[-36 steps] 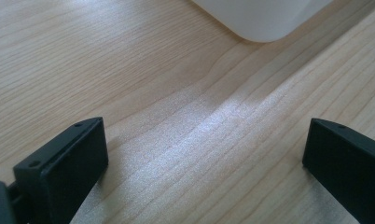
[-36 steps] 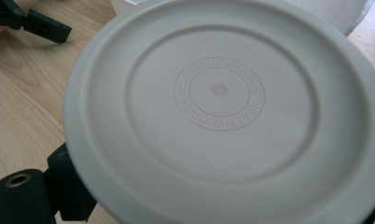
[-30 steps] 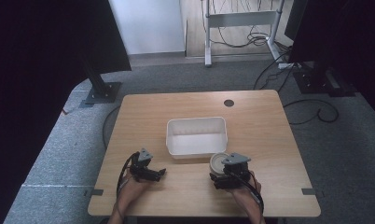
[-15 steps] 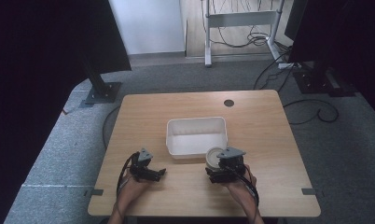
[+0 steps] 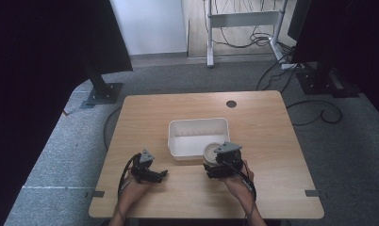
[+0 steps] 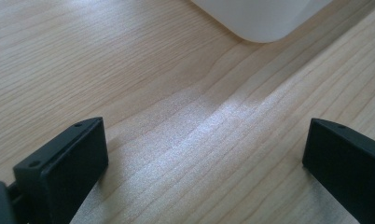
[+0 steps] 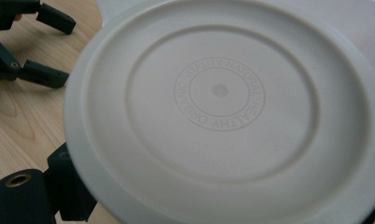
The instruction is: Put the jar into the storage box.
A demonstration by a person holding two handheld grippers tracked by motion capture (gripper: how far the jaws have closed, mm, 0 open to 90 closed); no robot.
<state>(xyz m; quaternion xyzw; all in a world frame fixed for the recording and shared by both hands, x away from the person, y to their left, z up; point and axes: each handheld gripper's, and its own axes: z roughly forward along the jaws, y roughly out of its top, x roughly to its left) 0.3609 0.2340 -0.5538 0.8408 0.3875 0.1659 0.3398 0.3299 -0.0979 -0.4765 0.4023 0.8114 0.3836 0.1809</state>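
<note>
A round white plate (image 5: 210, 151) hangs at the front right corner of the white rectangular tub (image 5: 197, 123), and my right gripper (image 5: 212, 165) is shut on its rim. In the right gripper view the plate (image 7: 223, 116) shows its embossed underside, tilted over the tub's edge (image 7: 316, 9), with my right gripper (image 7: 223, 205) clamping it from below. My left gripper (image 5: 160, 175) rests low over the table left of the tub, open with nothing in it. In the left gripper view its jaws stand wide apart around bare wood (image 6: 204, 154), with the tub's corner (image 6: 260, 18) ahead.
The wooden table (image 5: 272, 122) has a small round hole (image 5: 231, 103) near its far edge. The left gripper (image 7: 59, 46) appears at the upper left of the right gripper view. Grey carpet, stand bases and cables surround the table.
My right gripper has carried the plate a little left and away from the person, up to the tub's front right corner. The left gripper has stayed put.
</note>
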